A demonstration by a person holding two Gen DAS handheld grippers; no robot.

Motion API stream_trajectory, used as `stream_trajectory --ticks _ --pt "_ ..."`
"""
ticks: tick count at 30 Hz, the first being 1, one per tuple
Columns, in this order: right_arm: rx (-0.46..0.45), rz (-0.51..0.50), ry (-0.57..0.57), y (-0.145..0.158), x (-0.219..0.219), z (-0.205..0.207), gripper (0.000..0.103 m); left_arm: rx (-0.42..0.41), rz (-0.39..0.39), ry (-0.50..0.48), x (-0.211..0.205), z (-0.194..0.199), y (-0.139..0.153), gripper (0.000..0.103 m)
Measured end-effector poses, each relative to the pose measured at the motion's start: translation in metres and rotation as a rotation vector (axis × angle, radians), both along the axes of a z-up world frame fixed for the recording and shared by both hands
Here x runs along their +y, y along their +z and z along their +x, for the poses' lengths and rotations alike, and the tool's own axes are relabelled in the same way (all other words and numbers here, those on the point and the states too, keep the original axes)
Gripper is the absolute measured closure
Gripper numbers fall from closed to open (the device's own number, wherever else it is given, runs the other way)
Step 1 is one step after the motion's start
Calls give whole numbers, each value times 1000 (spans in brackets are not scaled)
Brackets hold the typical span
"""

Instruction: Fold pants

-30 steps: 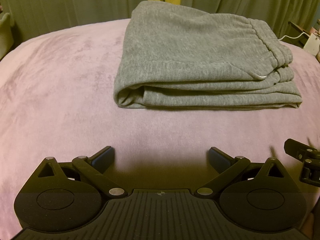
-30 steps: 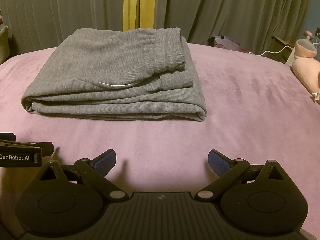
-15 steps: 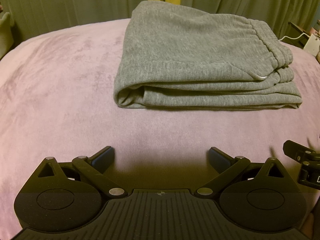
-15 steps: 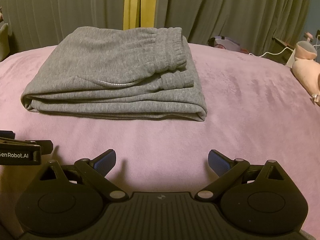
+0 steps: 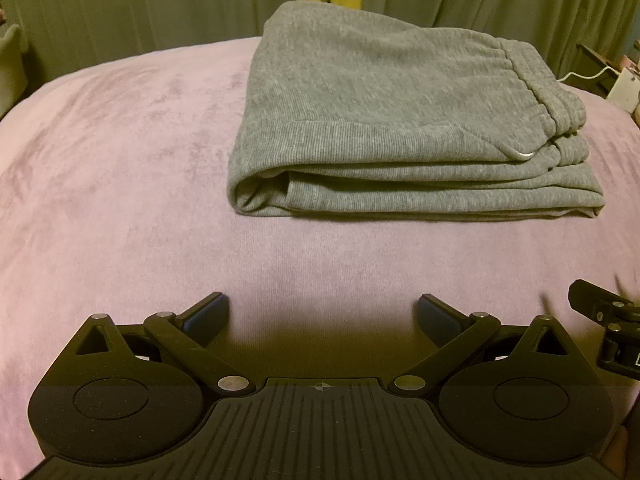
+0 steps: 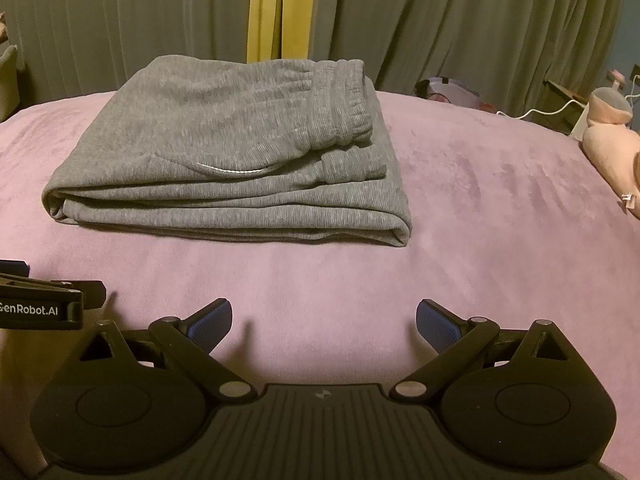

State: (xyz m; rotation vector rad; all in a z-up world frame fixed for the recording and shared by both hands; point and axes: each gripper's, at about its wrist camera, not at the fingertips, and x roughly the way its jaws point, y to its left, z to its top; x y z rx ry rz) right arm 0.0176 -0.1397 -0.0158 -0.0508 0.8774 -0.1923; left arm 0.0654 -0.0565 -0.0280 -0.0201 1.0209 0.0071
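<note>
Pink plush toy (image 6: 612, 148); right view only

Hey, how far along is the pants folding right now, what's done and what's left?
Done: the grey pants lie in a compact layered stack on the pink blanket, waistband on top. In hand: nothing; the left hand-held gripper and right hand-held gripper are both open, short of the stack, not touching it. Left: apparently nothing, perhaps only squaring the slightly uneven edges.
</note>
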Motion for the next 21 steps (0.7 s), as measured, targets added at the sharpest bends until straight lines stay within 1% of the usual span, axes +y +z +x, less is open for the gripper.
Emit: stream_trajectory --ticks 10,17,21 --pt "2 -14 6 -1 2 0 4 1 -8 1 0 1 0 0" --pt "3 -30 13 -1 4 0 4 -22 -45 -3 2 -2 2 0" --pt "1 -36 18 -1 4 0 4 -18 -44 -1 1 -1 2 0"
